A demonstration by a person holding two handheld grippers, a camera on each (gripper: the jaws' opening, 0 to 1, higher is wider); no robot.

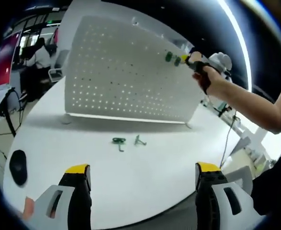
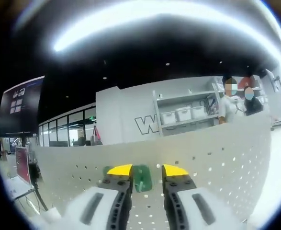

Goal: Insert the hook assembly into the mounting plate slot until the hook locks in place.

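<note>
A white pegboard mounting plate (image 1: 126, 72) stands upright on the white table (image 1: 145, 191). Two green hooks (image 1: 169, 56) (image 1: 177, 61) sit on its upper right part. A hand holds my right gripper (image 1: 190, 61) right at them. In the right gripper view its jaws (image 2: 147, 170) stand slightly apart, with a green hook (image 2: 142, 178) on the board (image 2: 217, 163) between and just beyond the tips, touching neither pad visibly. Loose on the table lie a green hook (image 1: 118, 141) and a grey hook (image 1: 140, 140). My left gripper (image 1: 142, 168) hangs wide open just short of them.
A black round object (image 1: 18, 166) lies near the table's left edge. A cable (image 1: 229, 136) runs off the right side of the table. Desks, chairs and a person (image 1: 37, 52) are beyond the table on the left; shelves (image 2: 183, 115) and people (image 2: 238, 98) stand behind the board.
</note>
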